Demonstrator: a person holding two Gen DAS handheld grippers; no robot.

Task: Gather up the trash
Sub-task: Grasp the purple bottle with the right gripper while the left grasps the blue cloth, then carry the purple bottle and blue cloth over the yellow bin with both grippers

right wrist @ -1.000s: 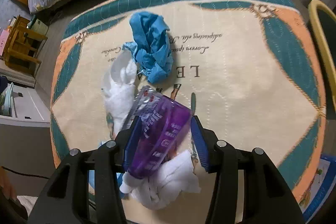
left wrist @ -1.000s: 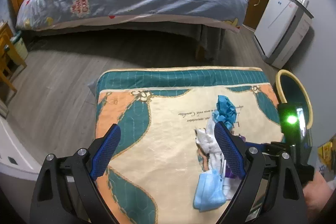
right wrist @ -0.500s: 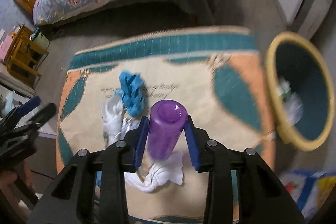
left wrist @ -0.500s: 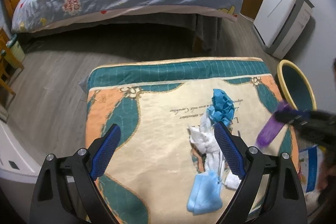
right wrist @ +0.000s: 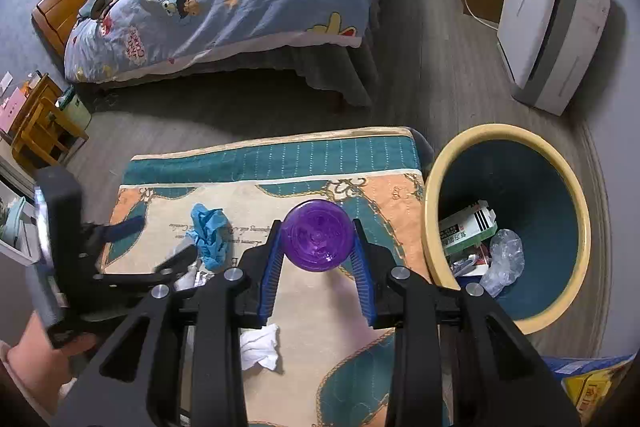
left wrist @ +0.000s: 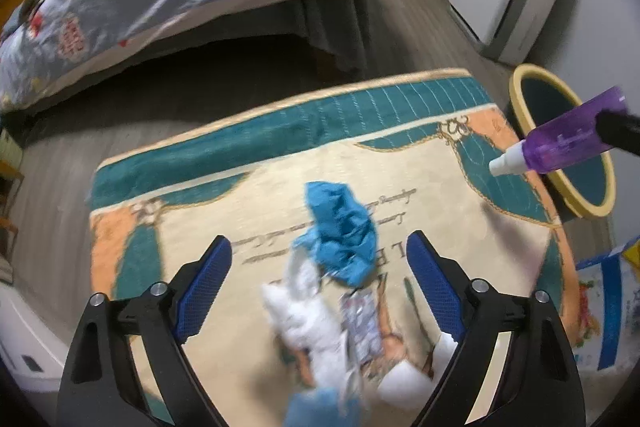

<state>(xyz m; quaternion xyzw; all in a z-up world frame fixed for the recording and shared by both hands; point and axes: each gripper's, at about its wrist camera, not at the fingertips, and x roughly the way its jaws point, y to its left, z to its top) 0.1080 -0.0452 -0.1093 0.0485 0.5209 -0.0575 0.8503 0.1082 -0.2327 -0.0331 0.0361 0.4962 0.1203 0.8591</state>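
My right gripper (right wrist: 318, 247) is shut on a purple plastic bottle (right wrist: 318, 241), held above the mat just left of the yellow-rimmed bin (right wrist: 576, 223). The bottle also shows in the left wrist view (left wrist: 560, 143), in front of the bin (left wrist: 520, 95). My left gripper (left wrist: 318, 287) is open and empty above a crumpled blue cloth (left wrist: 340, 231), white tissues (left wrist: 308, 323) and a foil wrapper (left wrist: 362, 323) on the mat. The blue cloth (right wrist: 210, 231) and a white tissue (right wrist: 260, 345) show in the right wrist view.
The trash lies on a cream, teal and orange mat (right wrist: 304, 155). The bin holds a carton (right wrist: 466, 231) and a clear plastic bottle (right wrist: 504, 259). A bed (right wrist: 224, 3) stands behind, a white appliance (right wrist: 552, 27) at back right, wooden furniture (right wrist: 40, 123) at left.
My right gripper has lifted the purple bottle off the mat and carried it right, close to the bin. My left gripper has moved forward over the blue cloth and tissues.
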